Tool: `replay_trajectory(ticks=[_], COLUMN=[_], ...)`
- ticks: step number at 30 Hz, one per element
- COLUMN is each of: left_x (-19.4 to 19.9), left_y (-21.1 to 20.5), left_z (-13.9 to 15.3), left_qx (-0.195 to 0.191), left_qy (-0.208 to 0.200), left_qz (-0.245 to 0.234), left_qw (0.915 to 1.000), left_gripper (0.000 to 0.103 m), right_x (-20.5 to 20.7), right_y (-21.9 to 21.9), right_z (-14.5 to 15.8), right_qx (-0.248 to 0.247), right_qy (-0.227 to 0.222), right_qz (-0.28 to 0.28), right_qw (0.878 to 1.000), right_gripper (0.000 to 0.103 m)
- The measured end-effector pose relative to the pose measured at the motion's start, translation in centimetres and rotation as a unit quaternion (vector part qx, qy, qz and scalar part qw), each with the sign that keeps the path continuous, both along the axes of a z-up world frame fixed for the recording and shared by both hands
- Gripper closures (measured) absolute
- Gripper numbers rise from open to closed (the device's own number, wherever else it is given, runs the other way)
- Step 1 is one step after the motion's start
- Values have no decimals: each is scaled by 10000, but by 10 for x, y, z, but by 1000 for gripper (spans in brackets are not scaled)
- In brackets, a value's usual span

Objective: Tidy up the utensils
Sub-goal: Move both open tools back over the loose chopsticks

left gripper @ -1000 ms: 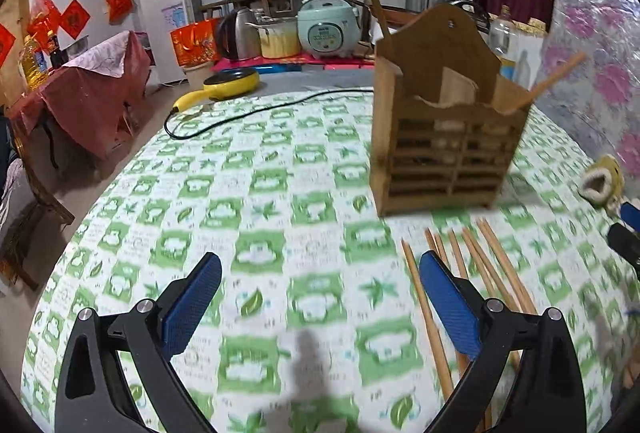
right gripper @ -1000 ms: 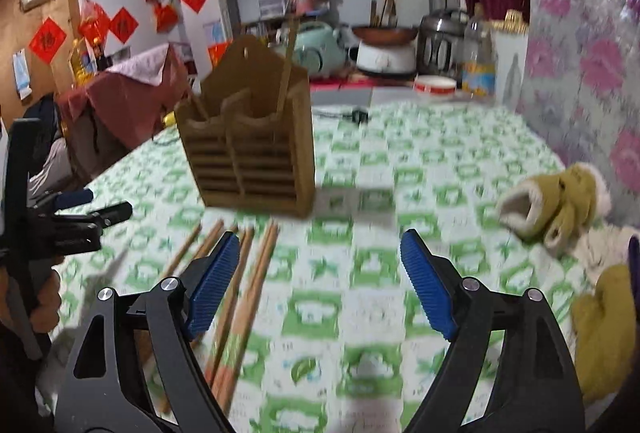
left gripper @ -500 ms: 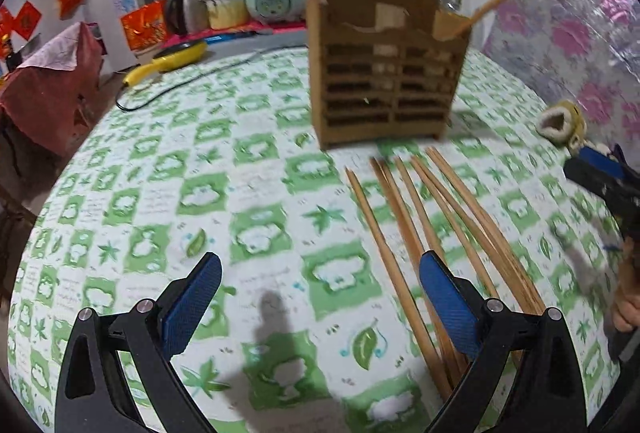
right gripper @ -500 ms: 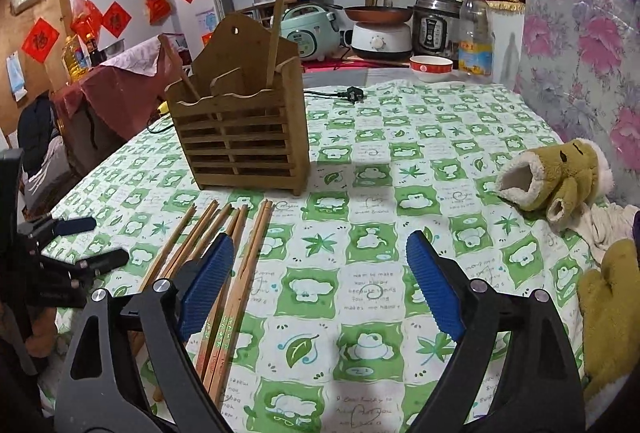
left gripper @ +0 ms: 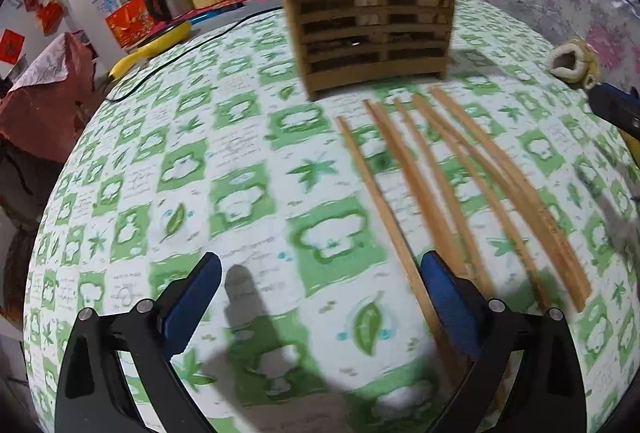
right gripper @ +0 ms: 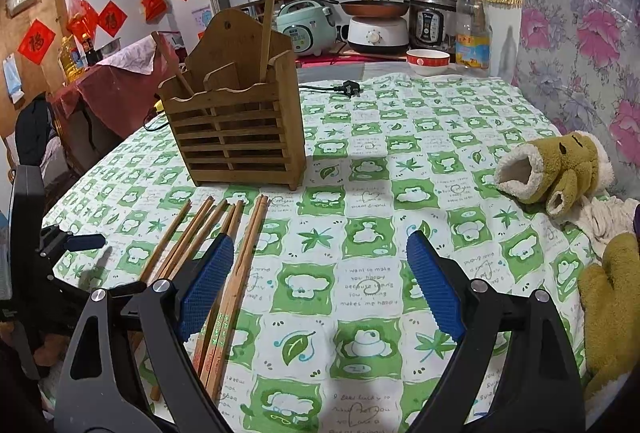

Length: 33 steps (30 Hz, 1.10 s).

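Closer now, left gripper (left gripper: 320, 297) gapes beside chopsticks (left gripper: 420, 185).

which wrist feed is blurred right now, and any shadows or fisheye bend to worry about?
Left wrist view: motion blur smears the green-and-white checked tablecloth and the loose wooden chopsticks, which bow from fisheye distortion; a dark shadow falls between the open left gripper fingers. Right wrist view: sharp, with cloth print legible, the slatted wooden utensil holder crisp, and the open right gripper in focus.
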State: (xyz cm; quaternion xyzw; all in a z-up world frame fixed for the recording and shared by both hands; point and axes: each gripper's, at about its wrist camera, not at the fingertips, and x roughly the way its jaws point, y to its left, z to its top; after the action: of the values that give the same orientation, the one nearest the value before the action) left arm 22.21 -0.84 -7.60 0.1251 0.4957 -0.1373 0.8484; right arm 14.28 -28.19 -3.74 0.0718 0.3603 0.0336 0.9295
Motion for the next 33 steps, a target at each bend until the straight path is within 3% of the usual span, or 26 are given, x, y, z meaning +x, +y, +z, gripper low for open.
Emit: replay_trajectory(ticks=[4,7,9,12,22,33], left_x=[6,15,16,15,15,15], left_y=[26,50,52,48,50,50], left_z=[-1,-4,-3,-3,-4,-4], left_qx=[29,-360,-302,-173,-246,-255], left_qy=[-21,236,190,98,118,119], left_qz=[559,970,1070,1044,1068,1069], left_qw=[9984,9944,9936,9943,9939,9939], left_gripper=[5,5,5,4,4,4], right_x=[-1,-3,-6,-10,-7,-7], right_y=[1,4,8,15,33,44], right_z=[-2,-6,-9,-18,-42,-45], right_qx=[-40,-93,-152,-267,-363,-729], right_qy=[49,122,208,383,1106,1196], right_qz=[23,111,230,416,943,989], right_qw=[10000,9998,9994,9980,9887,9852], right_gripper=[17,17,17,17,17,18])
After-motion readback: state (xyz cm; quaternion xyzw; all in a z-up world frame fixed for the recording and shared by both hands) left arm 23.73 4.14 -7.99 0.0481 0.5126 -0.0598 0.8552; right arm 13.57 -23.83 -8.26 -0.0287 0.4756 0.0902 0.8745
